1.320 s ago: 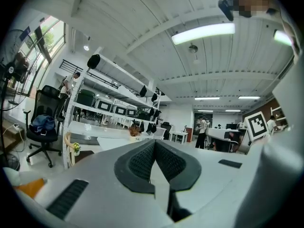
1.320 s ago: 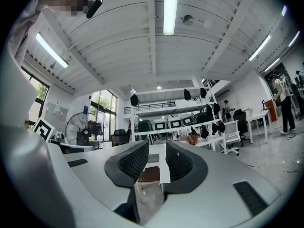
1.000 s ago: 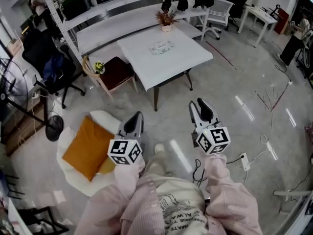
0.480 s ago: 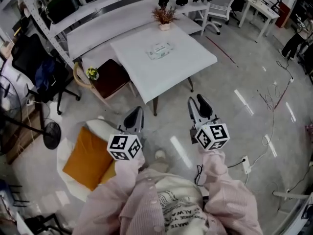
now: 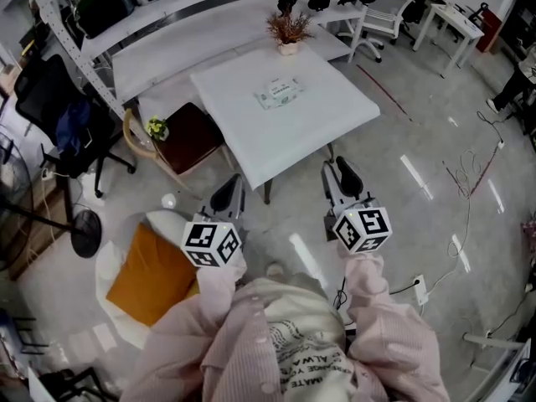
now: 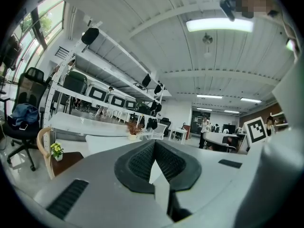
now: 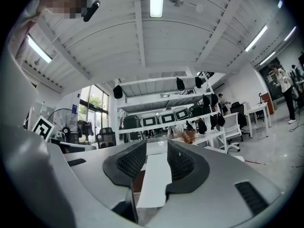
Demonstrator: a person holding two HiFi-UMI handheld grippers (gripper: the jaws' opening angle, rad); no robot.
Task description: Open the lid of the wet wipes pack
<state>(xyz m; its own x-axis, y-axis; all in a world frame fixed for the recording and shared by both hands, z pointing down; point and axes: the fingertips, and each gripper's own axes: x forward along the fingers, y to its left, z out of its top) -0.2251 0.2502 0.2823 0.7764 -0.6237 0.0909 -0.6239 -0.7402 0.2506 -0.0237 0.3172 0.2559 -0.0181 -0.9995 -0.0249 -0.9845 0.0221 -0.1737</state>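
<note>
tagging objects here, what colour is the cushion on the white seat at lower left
The cushion is orange, clearest in the head view.

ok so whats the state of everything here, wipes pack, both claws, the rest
Green-and-white flat wet wipes pack: lying flat on the white square table, untouched; lid too small to read.
Left claw: shut, empty, short of the table.
Right claw: open, jaws have just been opening, nothing between them.
Potted dried plant: upright at the table's far edge.
Orange cushion: lying on a white round seat.
</note>
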